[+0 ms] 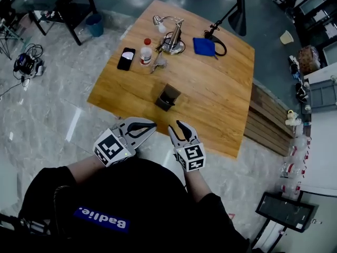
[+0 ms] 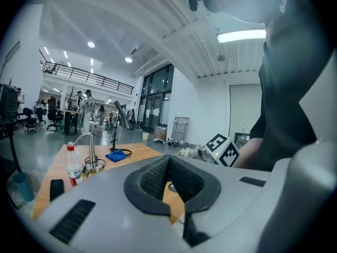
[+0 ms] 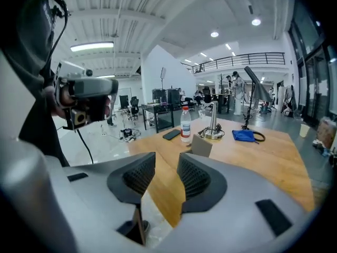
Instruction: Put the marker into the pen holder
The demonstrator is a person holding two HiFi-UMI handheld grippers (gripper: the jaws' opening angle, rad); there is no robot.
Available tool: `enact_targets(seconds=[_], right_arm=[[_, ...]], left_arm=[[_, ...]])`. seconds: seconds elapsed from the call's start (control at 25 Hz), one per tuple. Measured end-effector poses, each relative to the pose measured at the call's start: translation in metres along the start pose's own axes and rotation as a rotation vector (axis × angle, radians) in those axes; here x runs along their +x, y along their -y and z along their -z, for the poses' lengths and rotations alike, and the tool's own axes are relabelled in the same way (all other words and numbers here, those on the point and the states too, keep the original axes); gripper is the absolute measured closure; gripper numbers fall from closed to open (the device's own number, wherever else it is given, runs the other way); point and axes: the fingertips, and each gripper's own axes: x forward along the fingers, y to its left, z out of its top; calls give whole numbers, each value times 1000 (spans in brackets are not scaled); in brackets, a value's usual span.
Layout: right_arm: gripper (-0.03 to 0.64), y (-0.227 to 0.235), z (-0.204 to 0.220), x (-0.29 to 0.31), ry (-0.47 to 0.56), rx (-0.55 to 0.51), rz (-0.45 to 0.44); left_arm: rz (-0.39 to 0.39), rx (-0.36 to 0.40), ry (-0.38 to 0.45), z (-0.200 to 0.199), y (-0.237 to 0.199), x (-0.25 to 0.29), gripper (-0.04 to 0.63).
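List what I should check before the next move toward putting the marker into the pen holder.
1. Right gripper jaws apart, nothing between: ok.
2. Left gripper jaws together, empty: ok.
3. Pen holder standing on the table, apart from other things: ok.
4. Marker located: cannot tell; a small pale thing lies beside the bottle.
5. Grippers over the table: not ok; both hang short of its near edge.

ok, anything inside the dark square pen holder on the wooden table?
Nothing sticks out of the dark square pen holder; its walls and shadow hide the bottom.
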Motion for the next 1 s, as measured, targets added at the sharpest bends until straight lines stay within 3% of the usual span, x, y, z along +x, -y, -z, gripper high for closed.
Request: enact_targets(seconds=[0.16, 0.36, 0.6, 1.0], right_arm=[[496, -21, -13, -41, 100, 50, -76], [560, -41, -25, -96, 198, 84, -141], [597, -71, -38, -133, 260, 115, -152], [611, -118, -73, -148, 333, 45, -145]], left_arm=[[-68, -32, -8, 3, 26, 2, 586], [-109, -90, -20, 6, 71, 1, 586], [-57, -77, -8, 3, 106, -9, 586], [42, -11, 37, -17, 114, -30, 586]])
